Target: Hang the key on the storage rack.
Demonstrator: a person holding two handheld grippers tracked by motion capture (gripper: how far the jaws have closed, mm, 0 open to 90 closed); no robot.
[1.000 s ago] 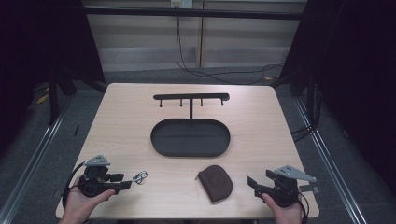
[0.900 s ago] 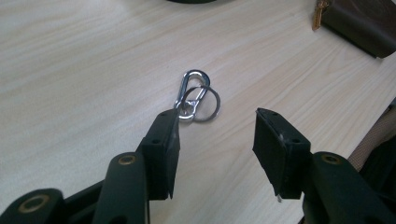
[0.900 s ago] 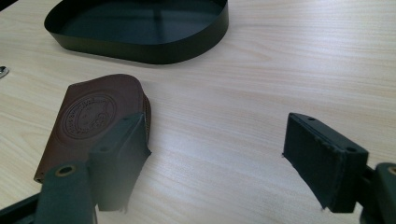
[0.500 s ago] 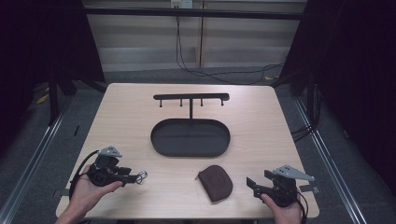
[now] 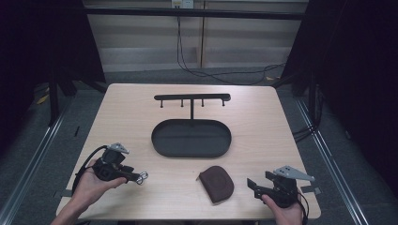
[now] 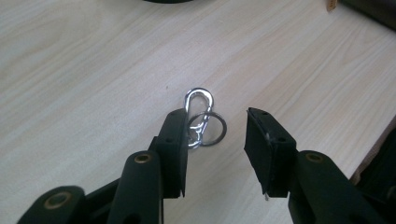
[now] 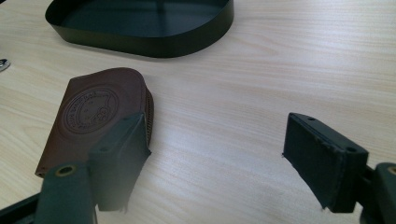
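Note:
A silver carabiner with a key ring (image 6: 201, 122) lies flat on the wooden table, against the tip of my left gripper's (image 6: 215, 114) left jaw. Those jaws have just been closing and still stand apart, pressing on nothing. In the high view the left gripper (image 5: 136, 177) is at the front left, its tips at the key ring (image 5: 142, 176). A brown leather pouch (image 5: 217, 183) lies front centre. My right gripper (image 5: 253, 185) rests just right of it, open and empty. In the right gripper view (image 7: 217, 123) the pouch (image 7: 93, 112) lies by the left jaw.
A black oval tray (image 5: 155, 140) sits mid-table, its wall (image 7: 140, 44) beyond the pouch. Behind it stands a low black rack with pegs (image 5: 192, 97). The table drops off to dark floor on both sides, with cables at the back.
My left gripper has moved forward and right up to the key ring, and its jaws have narrowed. The key ring, the pouch and the right gripper have not moved.

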